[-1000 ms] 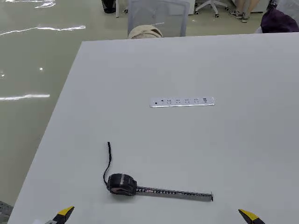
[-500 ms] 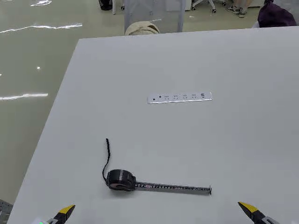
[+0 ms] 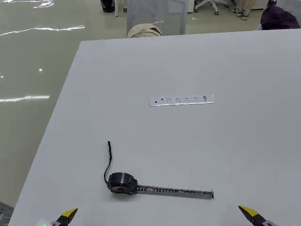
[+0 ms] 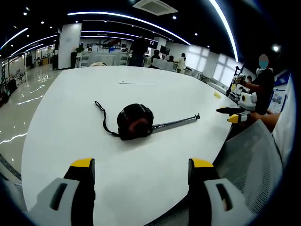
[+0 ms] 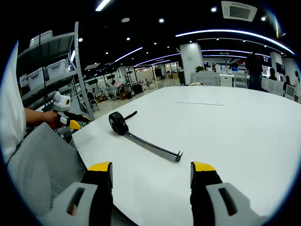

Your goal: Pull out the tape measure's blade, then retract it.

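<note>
Ahead of left gripper (image 4: 141,164): tape measure (image 4: 135,121), blade (image 4: 176,123) out, print unreadable. Left gripper released, empty; right gripper (image 5: 152,166) likewise.

We see a big white tabletop (image 3: 244,66) | a long white power strip (image 3: 181,100) lies flat on it | shiny pale floor (image 3: 28,52) to its left | a grey chair (image 3: 157,14) stands at its far edge

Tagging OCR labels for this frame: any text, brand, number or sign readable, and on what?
No text is legible.
tape measure blade: printed scale marks, too small to read.
tape measure case: reddish label, too blurred to read.
power strip: small dark marks by the sockets, not legible.
</note>
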A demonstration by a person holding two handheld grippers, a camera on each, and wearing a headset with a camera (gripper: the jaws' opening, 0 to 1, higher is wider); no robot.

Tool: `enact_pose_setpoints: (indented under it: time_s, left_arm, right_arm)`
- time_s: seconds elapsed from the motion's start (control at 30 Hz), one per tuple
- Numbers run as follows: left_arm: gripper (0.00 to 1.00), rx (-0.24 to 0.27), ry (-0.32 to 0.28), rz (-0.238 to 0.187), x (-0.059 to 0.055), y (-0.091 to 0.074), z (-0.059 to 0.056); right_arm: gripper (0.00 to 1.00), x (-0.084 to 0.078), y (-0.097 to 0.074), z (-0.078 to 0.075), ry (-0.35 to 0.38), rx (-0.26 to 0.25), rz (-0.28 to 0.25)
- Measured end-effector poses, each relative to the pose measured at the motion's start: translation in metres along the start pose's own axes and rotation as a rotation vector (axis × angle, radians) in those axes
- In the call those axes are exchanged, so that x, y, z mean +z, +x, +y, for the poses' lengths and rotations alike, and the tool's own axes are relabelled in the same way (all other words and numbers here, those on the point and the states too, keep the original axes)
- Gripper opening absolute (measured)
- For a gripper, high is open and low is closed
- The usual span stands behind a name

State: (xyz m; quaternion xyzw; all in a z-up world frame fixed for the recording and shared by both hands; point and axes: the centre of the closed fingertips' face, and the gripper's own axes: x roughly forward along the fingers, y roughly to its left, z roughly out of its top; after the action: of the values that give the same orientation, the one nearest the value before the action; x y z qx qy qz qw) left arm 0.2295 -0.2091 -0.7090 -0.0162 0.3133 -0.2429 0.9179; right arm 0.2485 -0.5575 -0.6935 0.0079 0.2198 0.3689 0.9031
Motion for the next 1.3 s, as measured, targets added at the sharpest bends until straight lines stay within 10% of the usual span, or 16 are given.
enact_pose_setpoints:
  time_s: [0.73,1.3]
  left_arm:
    - [0.79,-0.006,0.006,0.036,0.021,0.020,-0.013]
    - [0.81,0.062,-0.099,0.009,0.033,0.035,-0.012]
  right_arm:
    - [0.65,0.004,0.008,0.001,-0.021,0.004,-0.014]
    - [0.64,0.010,0.015,0.003,-0.022,0.014,-0.026]
